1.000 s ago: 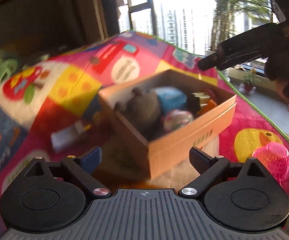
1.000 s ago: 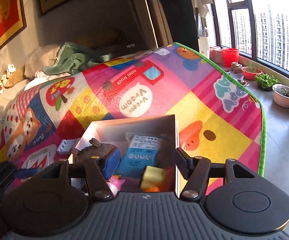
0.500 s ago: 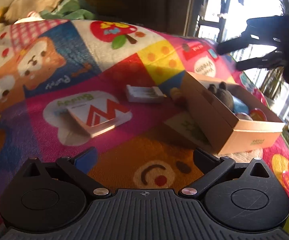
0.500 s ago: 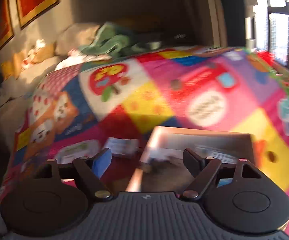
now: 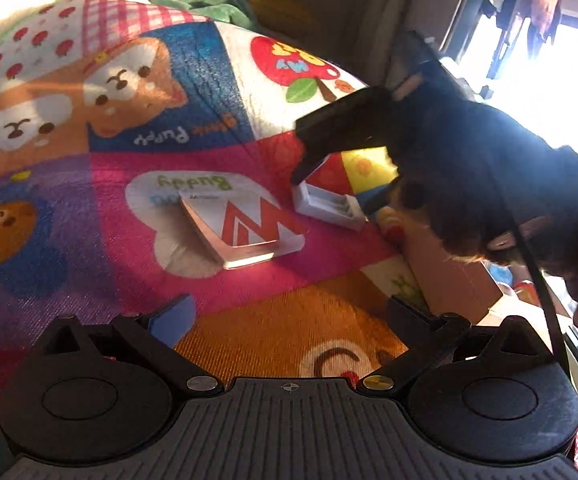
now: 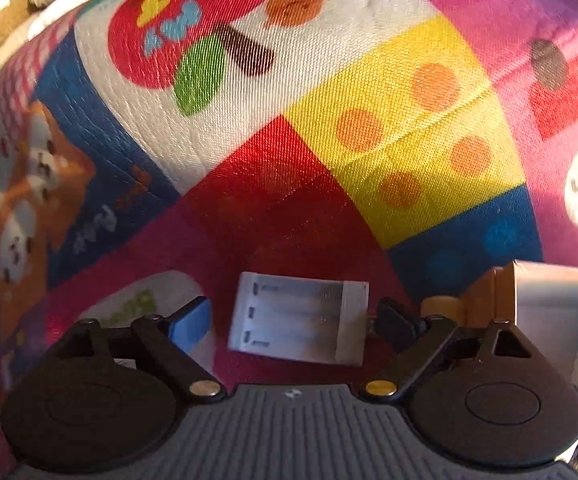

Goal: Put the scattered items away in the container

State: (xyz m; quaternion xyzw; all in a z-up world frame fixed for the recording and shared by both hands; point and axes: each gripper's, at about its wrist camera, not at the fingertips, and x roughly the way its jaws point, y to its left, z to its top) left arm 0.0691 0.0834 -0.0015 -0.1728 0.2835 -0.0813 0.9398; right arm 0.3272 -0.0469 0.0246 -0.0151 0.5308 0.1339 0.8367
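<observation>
The box [image 5: 455, 288] is mostly hidden in the left wrist view: the dark right gripper [image 5: 329, 152] and the hand [image 5: 489, 184] holding it cover its top, leaving one cardboard side and a sliver of coloured contents at the right edge. In the right wrist view only the box's corner [image 6: 501, 292] shows, cut off at the frame edge, and the picture is slightly blurred. A small yellow-and-red thing [image 5: 391, 226] beside the box is too hidden to identify. The charger [image 6: 299, 322] is a white, open-topped plastic tray with three slots, lying flat on the mat [image 6: 289, 140] just beside the box. It sits between the fingers of the right gripper [image 6: 289, 320], whose jaws are opening; the left finger stands clear of it, and the right fingertip is at its end, contact unclear. The left gripper [image 5: 289, 312] is spread wide with nothing between its fingers, over the mat. One white book [image 5: 245, 228] with a red logo lies flat near the charger. Counted: one charger, one book, one box, two grippers.
</observation>
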